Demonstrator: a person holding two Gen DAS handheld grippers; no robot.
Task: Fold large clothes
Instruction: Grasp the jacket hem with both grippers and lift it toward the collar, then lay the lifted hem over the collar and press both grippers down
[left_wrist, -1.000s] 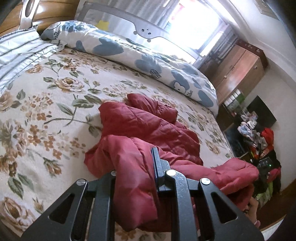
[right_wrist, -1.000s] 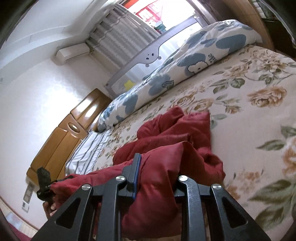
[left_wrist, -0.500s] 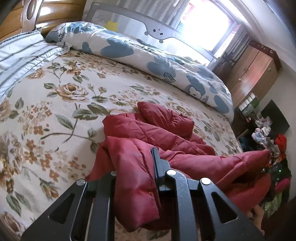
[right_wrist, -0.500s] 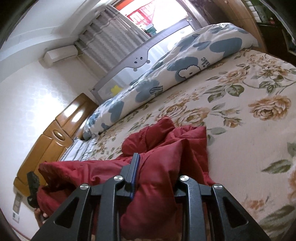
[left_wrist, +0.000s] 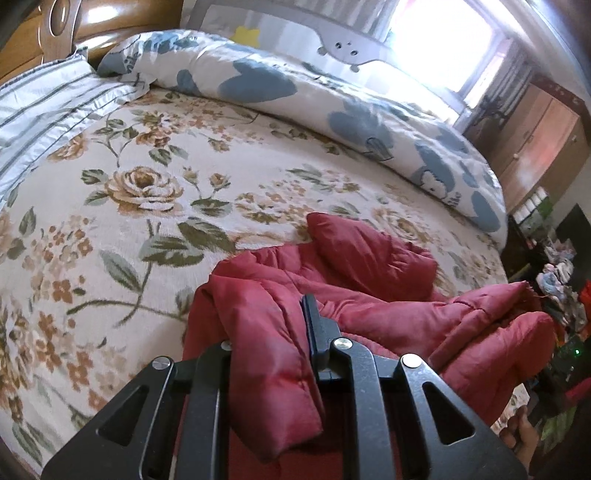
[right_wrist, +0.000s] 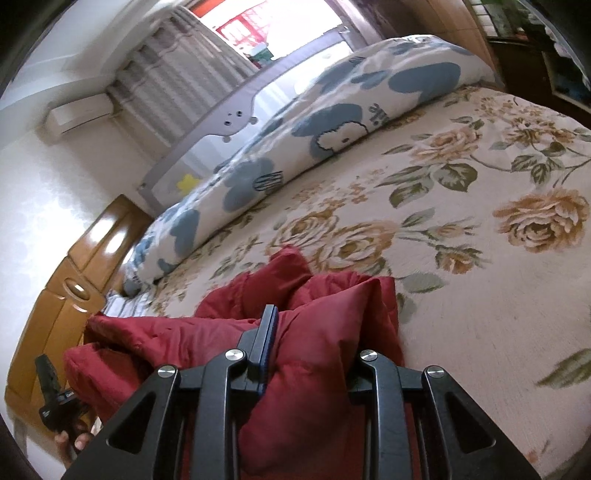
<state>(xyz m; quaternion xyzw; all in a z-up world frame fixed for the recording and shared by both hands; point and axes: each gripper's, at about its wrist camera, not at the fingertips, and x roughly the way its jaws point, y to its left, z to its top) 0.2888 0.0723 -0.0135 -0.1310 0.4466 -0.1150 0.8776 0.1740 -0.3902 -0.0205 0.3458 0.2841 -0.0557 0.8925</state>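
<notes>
The left gripper (left_wrist: 271, 332) is clenched on a fold of the red padded jacket (left_wrist: 369, 295), the fabric bunched between its fingers and spilling down over the near side of the frame. The right gripper (right_wrist: 314, 339) grips another fold of the same jacket (right_wrist: 325, 332) in the same way, with a thick wad of red cloth filling the gap between its fingers. From the left wrist view the jacket stretches away to the right from the gripper toward the bed's edge, one puffy part lying further out on the floral bedspread (left_wrist: 147, 192) (it may be a sleeve, though that is hard to tell). From the right wrist view the garment runs leftward to a raised ridge, with a smaller red hump just beyond the gripper on the bedspread (right_wrist: 480, 295). The rest of the bed beyond the jacket is open floral cover. Along the far side lies a long white quilt with blue shapes (left_wrist: 332, 103), backed by a grey bed rail (right_wrist: 236, 118) and a bright window. A striped pillow (left_wrist: 48, 103) sits by the wooden headboard (right_wrist: 74, 258), and a wooden cabinet (left_wrist: 535, 140) stands past the foot of the quilt.
</notes>
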